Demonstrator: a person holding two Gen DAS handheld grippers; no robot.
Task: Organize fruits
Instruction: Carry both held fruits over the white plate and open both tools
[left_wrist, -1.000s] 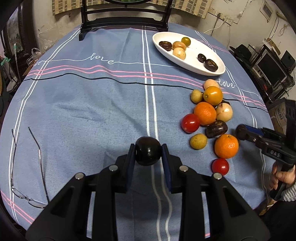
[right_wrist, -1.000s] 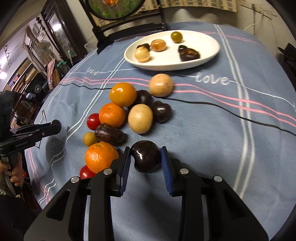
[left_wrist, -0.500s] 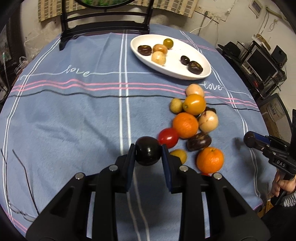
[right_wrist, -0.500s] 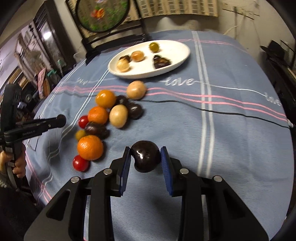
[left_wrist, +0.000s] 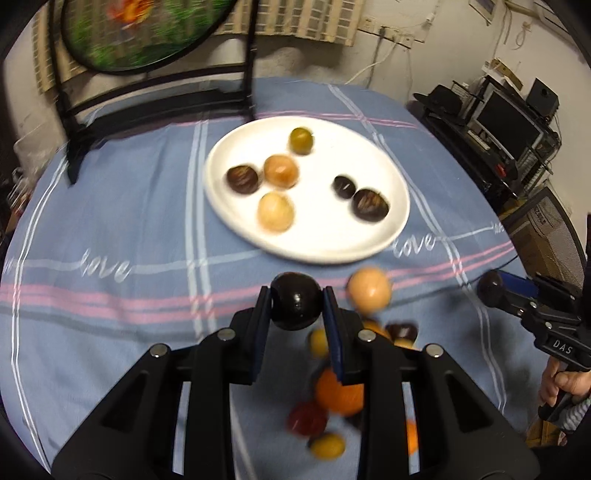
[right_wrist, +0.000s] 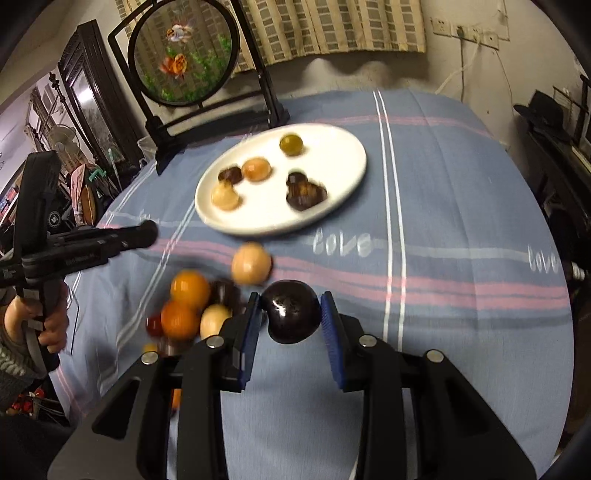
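Observation:
My left gripper (left_wrist: 295, 306) is shut on a round black fruit (left_wrist: 295, 305) and holds it above the blue cloth, just short of the white plate (left_wrist: 391, 173). My right gripper (right_wrist: 291, 312) is shut on a dark glossy fruit (right_wrist: 291, 312), also in the air, below and to the right of the plate (right_wrist: 347, 147). The plate holds several fruits, tan, dark and one green (left_wrist: 301, 140). A loose pile with an orange (right_wrist: 180, 319), a tomato (left_wrist: 306, 419) and a tan fruit (right_wrist: 251, 263) lies between the grippers.
A black-framed round goldfish screen (right_wrist: 183, 55) stands at the table's far edge behind the plate. A monitor and shelves (left_wrist: 506, 122) stand beyond the table on the right. The striped tablecloth (right_wrist: 461, 206) stretches to the right of the plate.
Both grippers have moved forward towards the plate, each still holding its dark fruit. The plate now looks nearer and larger, and the fruit pile has slid down under the grippers.

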